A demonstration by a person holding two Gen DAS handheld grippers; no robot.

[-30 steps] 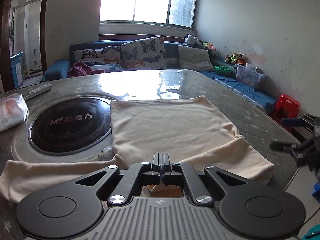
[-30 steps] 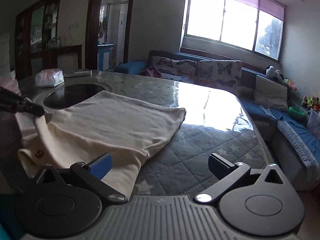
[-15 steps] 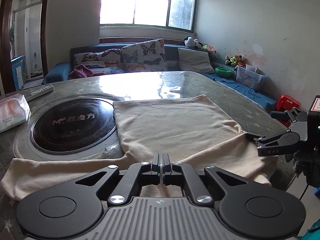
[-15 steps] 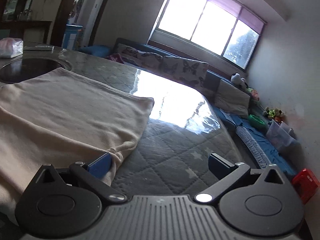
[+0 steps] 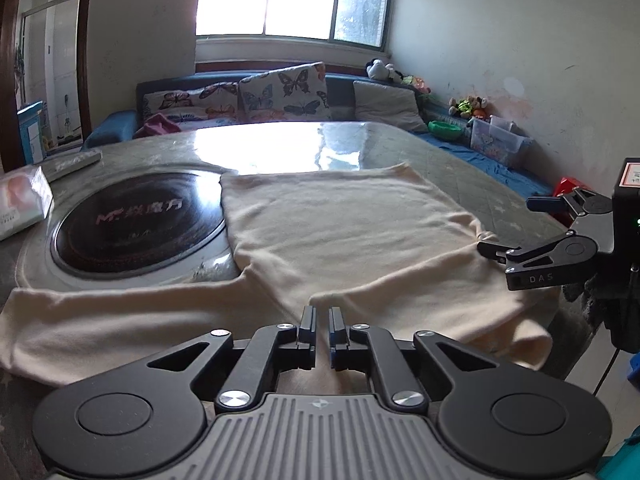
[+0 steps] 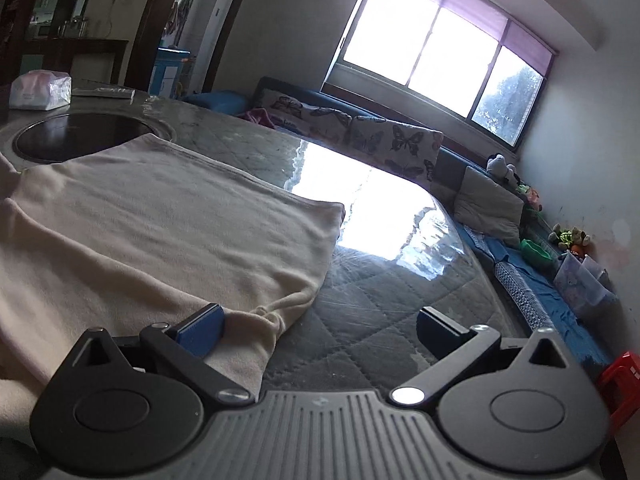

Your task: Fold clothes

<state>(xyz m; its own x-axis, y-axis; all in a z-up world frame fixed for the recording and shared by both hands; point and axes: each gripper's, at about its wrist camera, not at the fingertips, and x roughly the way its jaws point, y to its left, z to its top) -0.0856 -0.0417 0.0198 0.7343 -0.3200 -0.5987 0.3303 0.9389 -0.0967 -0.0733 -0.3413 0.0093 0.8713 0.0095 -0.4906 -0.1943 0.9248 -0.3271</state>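
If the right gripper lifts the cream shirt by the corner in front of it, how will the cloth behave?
The shirt is probably floppy: it drapes limply over the table edge and bunches at the corner. It would likely sag from the right gripper instead of holding its shape. The glossy tabletop suggests it may slide when tugged.

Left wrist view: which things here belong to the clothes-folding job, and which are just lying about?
Part of the job:
- cream long-sleeved cotton garment, spread flat
- left gripper, jaws opening, a narrow gap, above the cloth
- right gripper, open, at the garment's right edge

Just lying about:
- round black glass cooktop
- white tissue pack
- grey remote control
- quilted grey table cover
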